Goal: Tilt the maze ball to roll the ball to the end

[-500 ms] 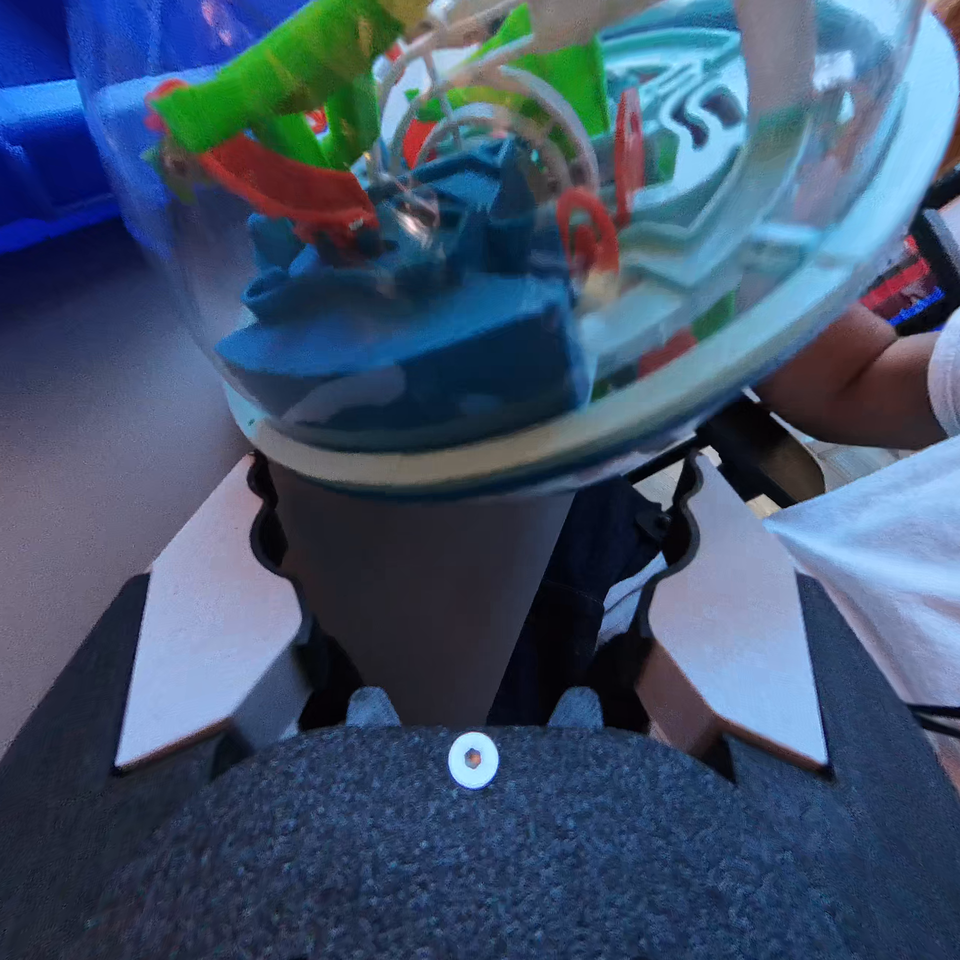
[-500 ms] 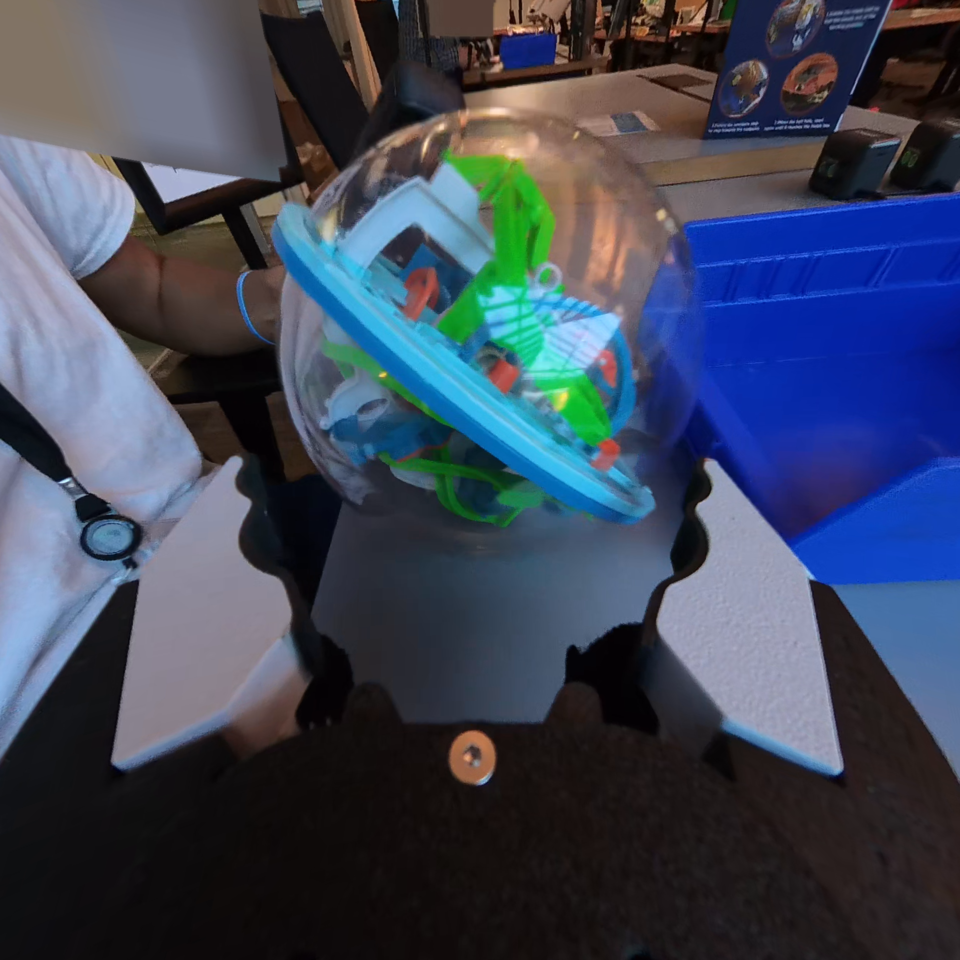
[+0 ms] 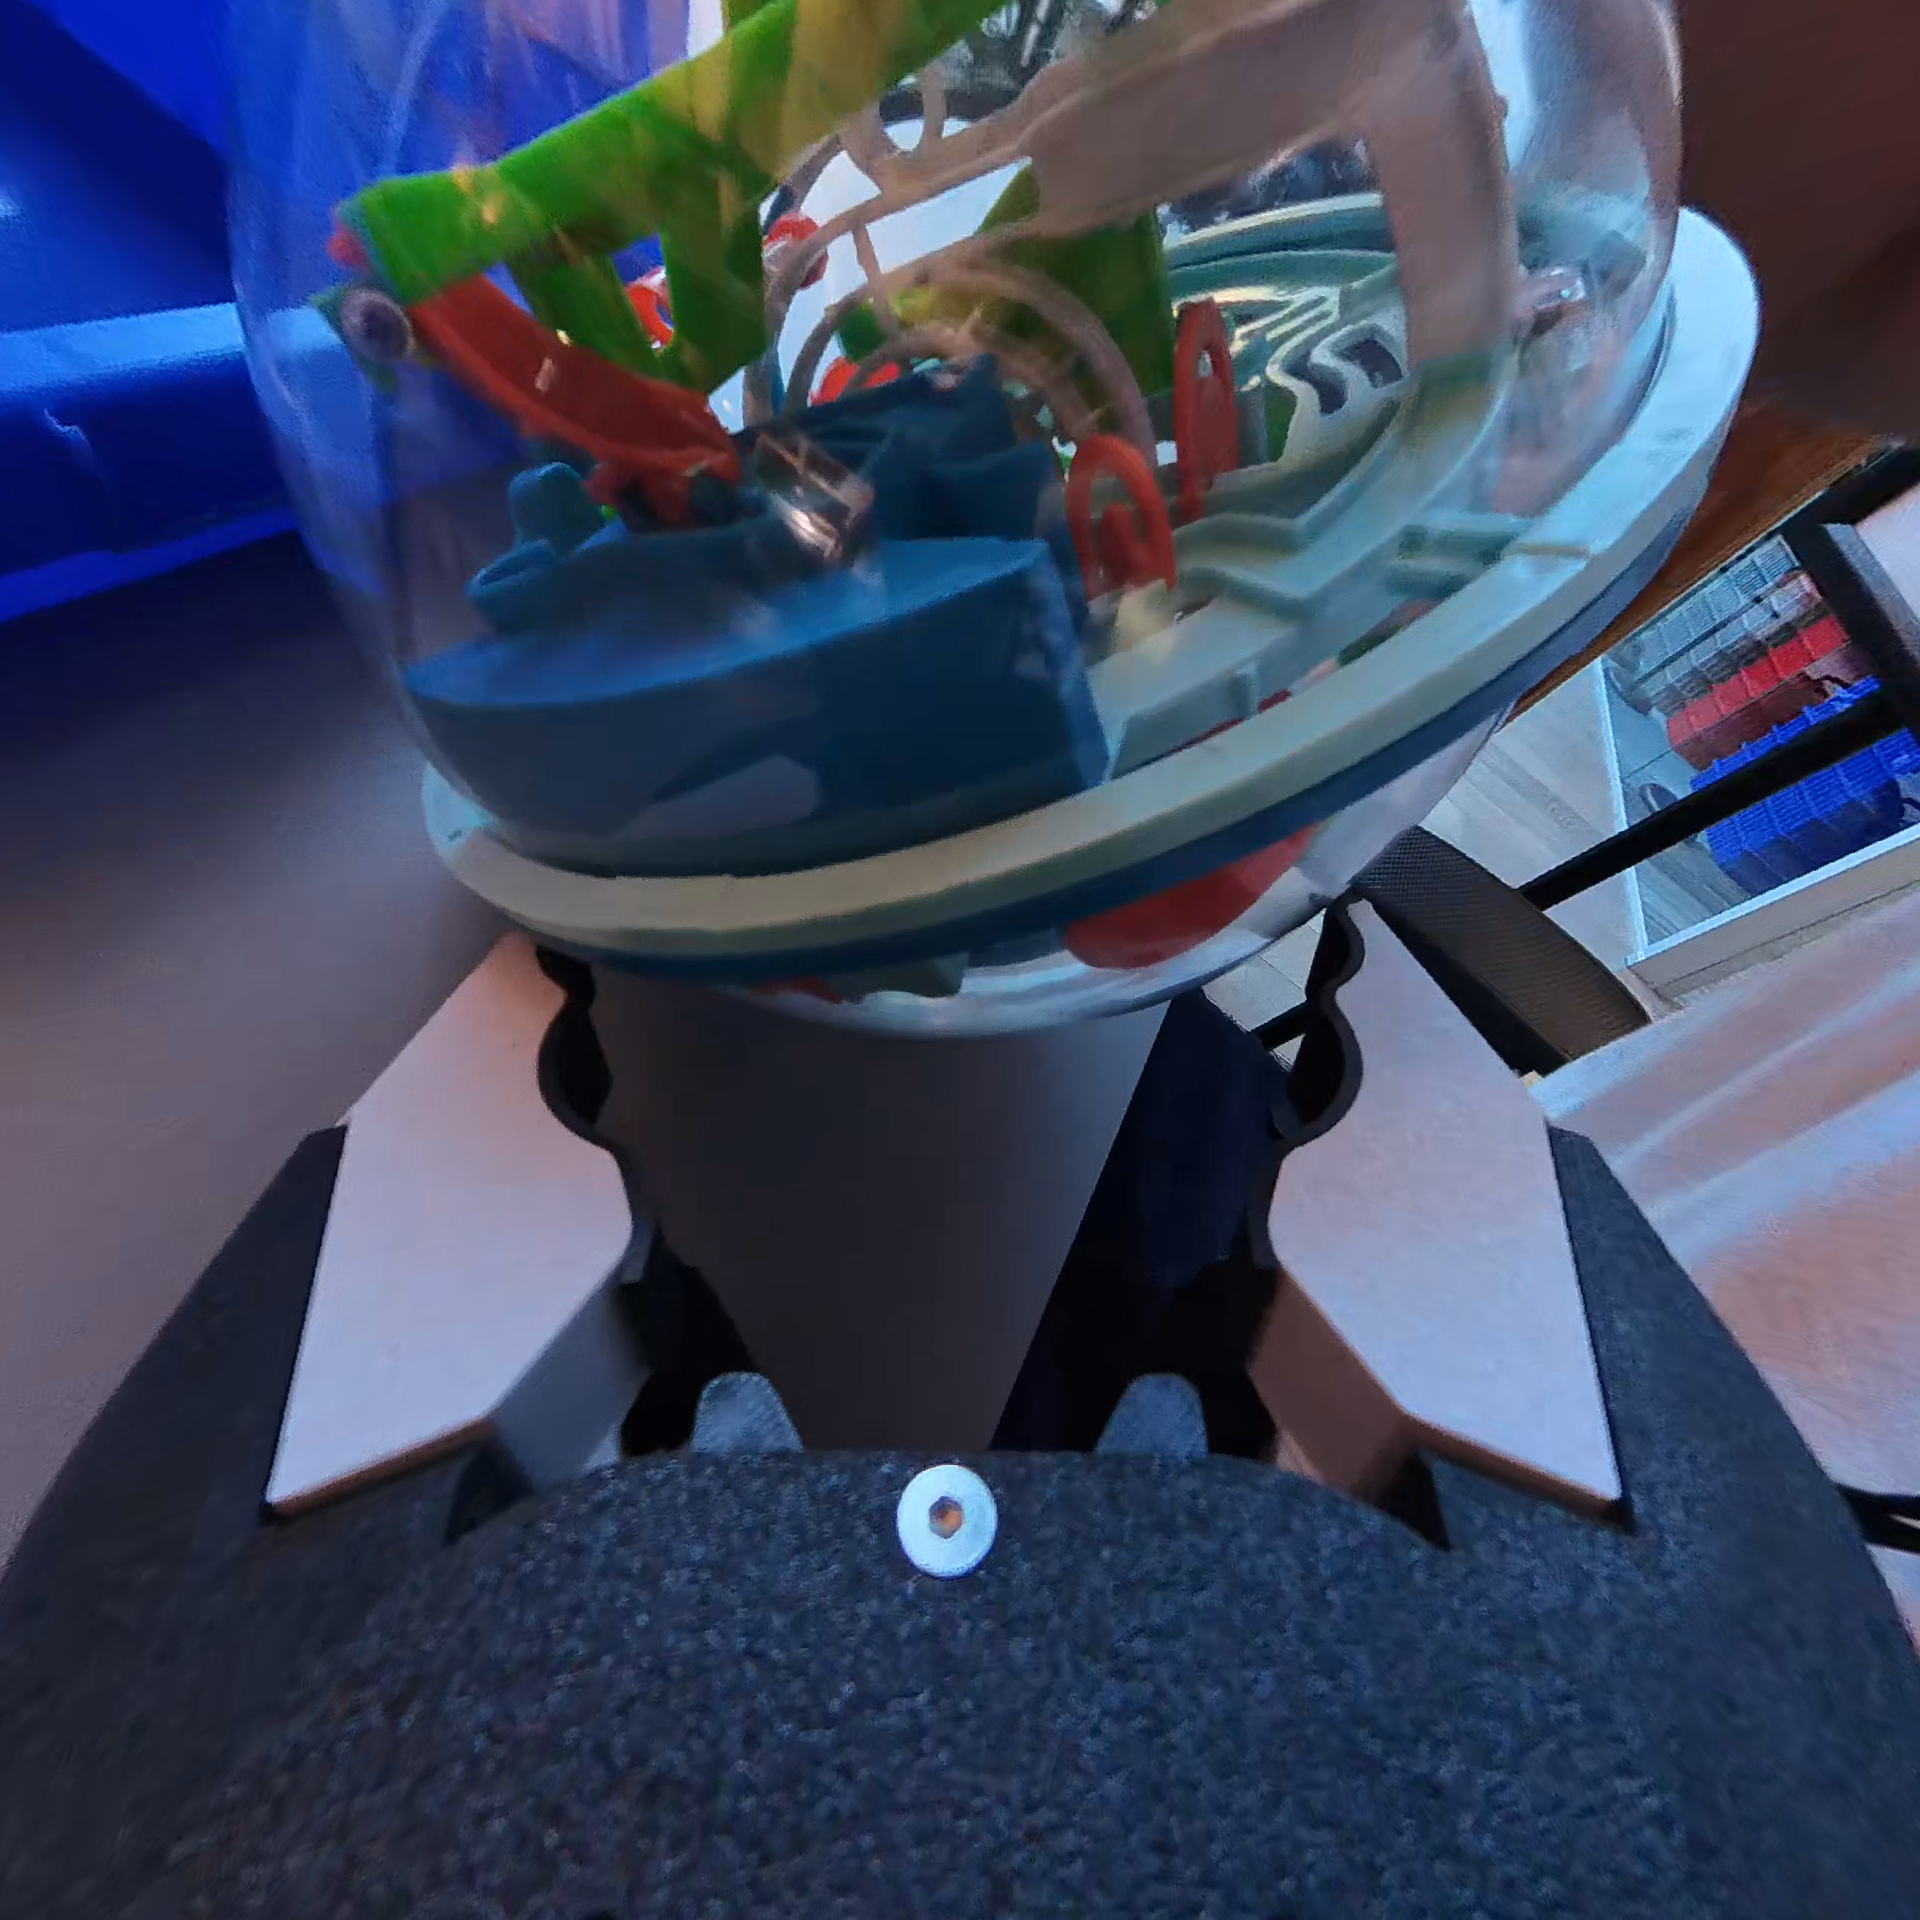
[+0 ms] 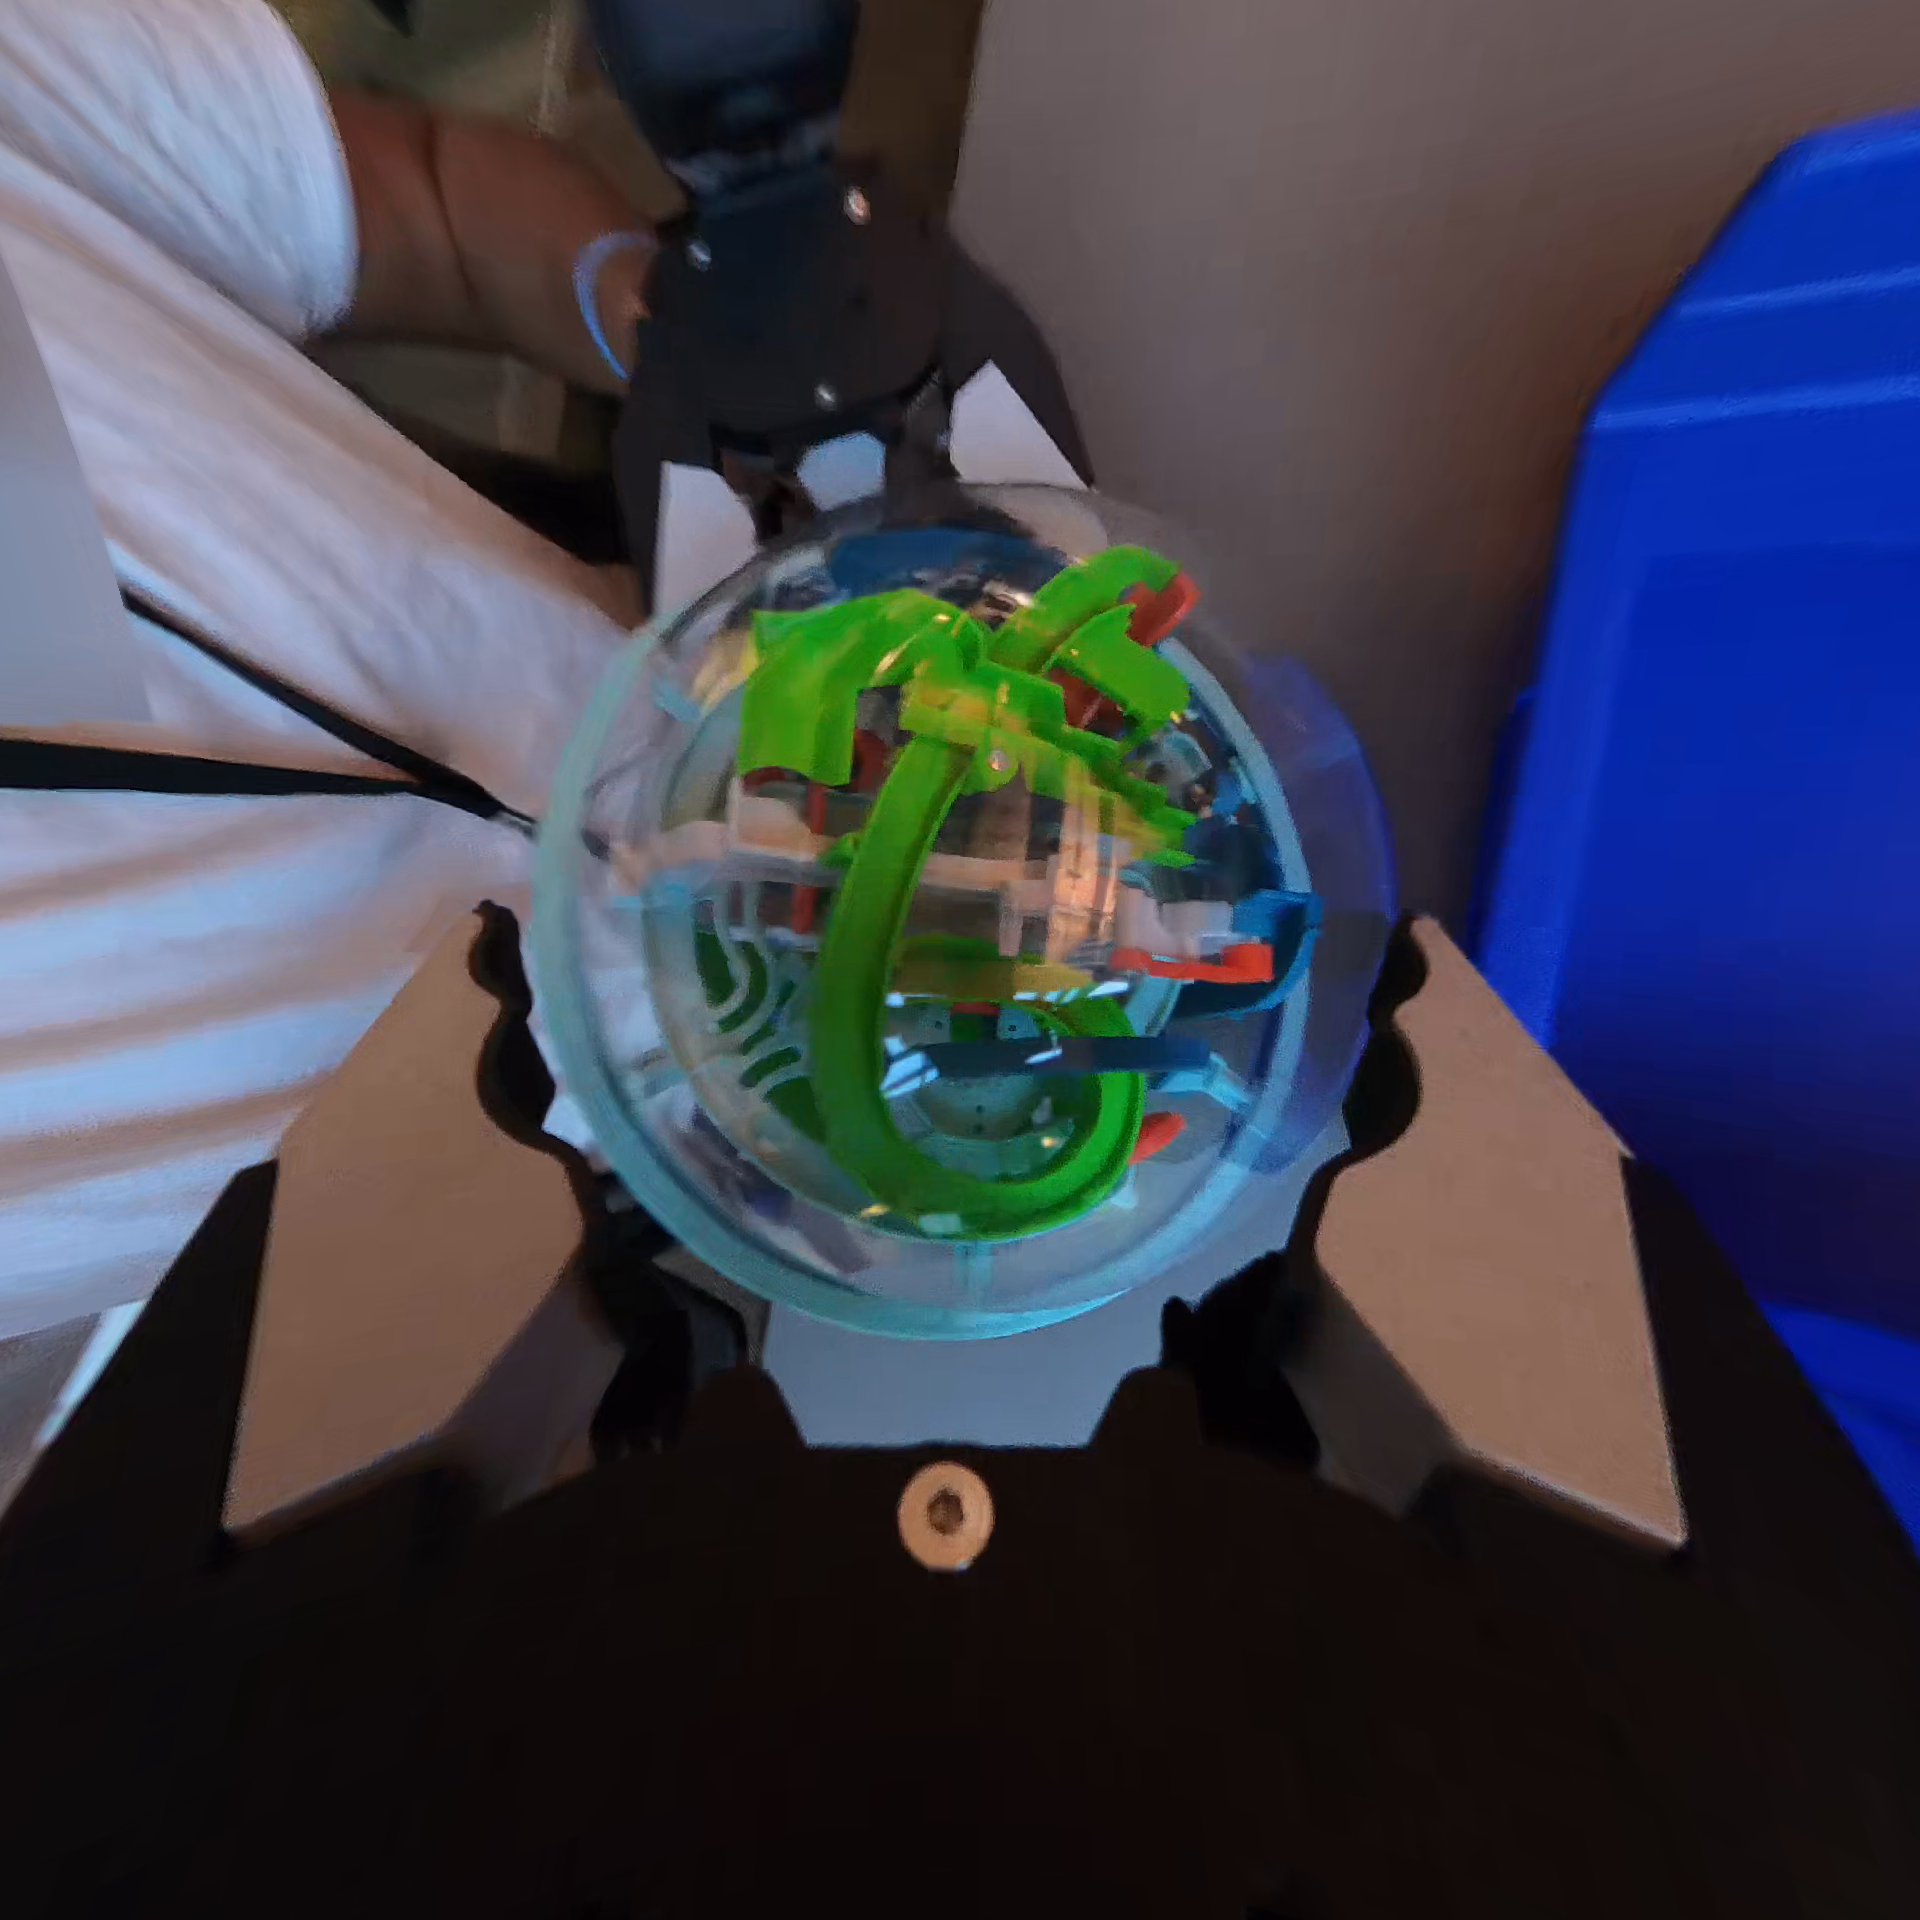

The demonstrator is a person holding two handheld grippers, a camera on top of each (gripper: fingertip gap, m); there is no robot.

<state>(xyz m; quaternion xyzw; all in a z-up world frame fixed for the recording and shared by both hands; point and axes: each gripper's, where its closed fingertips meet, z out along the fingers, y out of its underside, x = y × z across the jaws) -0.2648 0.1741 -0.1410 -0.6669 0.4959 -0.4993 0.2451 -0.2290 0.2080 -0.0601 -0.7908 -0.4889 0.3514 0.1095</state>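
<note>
The maze ball (image 3: 935, 623) is a clear sphere with green, red and blue tracks inside and a pale rim band. It is held in the air between my two grippers. In the left wrist view it fills the upper frame and rests against the tips of my left gripper (image 3: 945, 966), whose jaws stand wide apart. In the right wrist view the maze ball (image 4: 956, 935) sits between the spread fingers of my right gripper (image 4: 945, 935), green track facing the camera. The left gripper (image 4: 831, 468) shows beyond it, fingers spread on the far side. I cannot pick out the small ball.
A blue bin (image 4: 1714, 727) stands right of the ball; it also shows at the left in the left wrist view (image 3: 104, 416). A person's white shirt (image 4: 208, 935) and arm are at the left. A black chair (image 3: 1507, 935) and shelves of small bins (image 3: 1787, 707) lie beyond the grey table (image 4: 1247, 260).
The right gripper has swung from a level look across the room to looking down on the ball. The ball has turned, its green track now facing the right camera. Jaw widths look unchanged.
</note>
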